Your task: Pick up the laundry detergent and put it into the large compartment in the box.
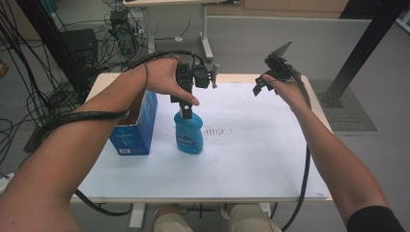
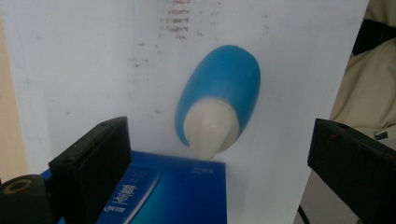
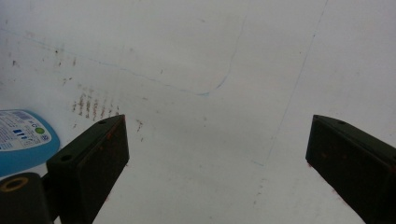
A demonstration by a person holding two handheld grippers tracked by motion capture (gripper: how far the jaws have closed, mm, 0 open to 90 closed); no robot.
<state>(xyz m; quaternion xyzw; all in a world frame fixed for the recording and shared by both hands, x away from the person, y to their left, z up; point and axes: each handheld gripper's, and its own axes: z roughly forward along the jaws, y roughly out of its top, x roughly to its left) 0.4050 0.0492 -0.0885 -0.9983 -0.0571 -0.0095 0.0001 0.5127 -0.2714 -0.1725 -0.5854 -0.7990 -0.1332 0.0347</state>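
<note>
Table (image 1: 251,164) first: your white top carries two things, and the bottle serves as landmark for all else. Box (image 1: 134,126), blue and open at the top, stands just left of the bottle, close but seemingly not touching it; my guess is it sits there as the place the bottle belongs in, which would explain why the two are kept so near.

Bottle (image 1: 188,134) stands upright near the table's middle, blue body with a pale cap (image 2: 211,128), label facing you. A patch of reddish scuff marks lies just to its right on the table.

Your left gripper (image 1: 186,107) hangs straight above the bottle, pointing down at the cap. Its jaws stand wide apart and hold nothing. In the left gripper view the cap sits between the two jaws but well below them, nearer the left-hand jaw than the other, with the box top showing under that jaw. You seem to be lining up for a top-down grasp on the cap or neck; shift slightly so the cap centres before you descend, or one jaw may knock the bottle toward the box.

Your right gripper (image 1: 263,82) is held up, far to the right of and beyond the bottle, likely parked out of the way. Its jaws gape too, empty, over bare table, with the bottle's label at the edge of its view.
</note>
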